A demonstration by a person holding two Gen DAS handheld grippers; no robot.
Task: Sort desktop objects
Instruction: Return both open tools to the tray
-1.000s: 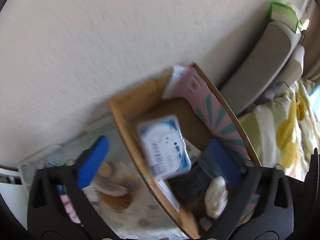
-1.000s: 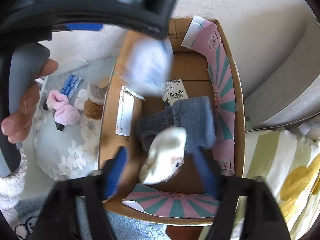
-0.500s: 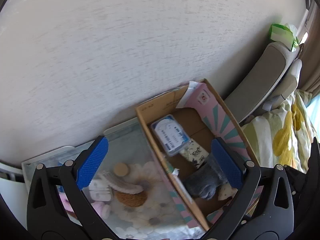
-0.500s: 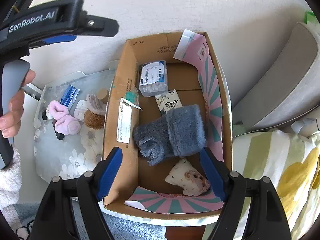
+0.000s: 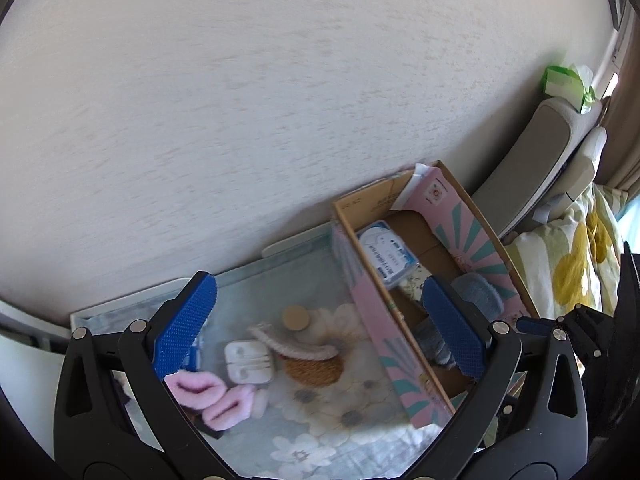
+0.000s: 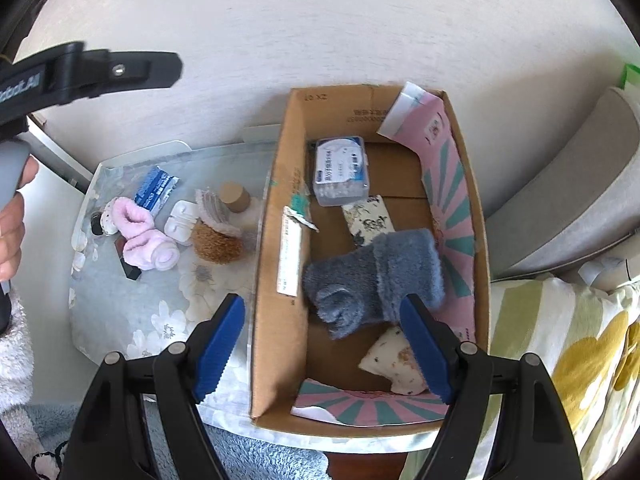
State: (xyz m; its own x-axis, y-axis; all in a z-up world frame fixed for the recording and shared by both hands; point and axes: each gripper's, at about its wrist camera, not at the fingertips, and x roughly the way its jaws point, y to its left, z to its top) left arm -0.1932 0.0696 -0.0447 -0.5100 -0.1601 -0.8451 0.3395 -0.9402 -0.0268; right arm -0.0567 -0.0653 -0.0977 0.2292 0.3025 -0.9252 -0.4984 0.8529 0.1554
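Grippers both hang spread and empty, left gripper (image 5: 320, 330) over the pink socks (image 5: 216, 398) (presumably next), right gripper (image 6: 324, 344) above the cardboard box (image 6: 280, 216).

Home, prob. bedroom/living rm. Evidence: small table w/ floral cloth (image 6: 152, 312) against textured wall (image 5: 240, 100); grey padded headboard or sofa back (image 6: 580, 208); yellow-green floral bedding (image 6: 568, 340); fluffy rug (image 6: 260, 456); cardboard box (image 6: 276, 280) of socks & oddments.
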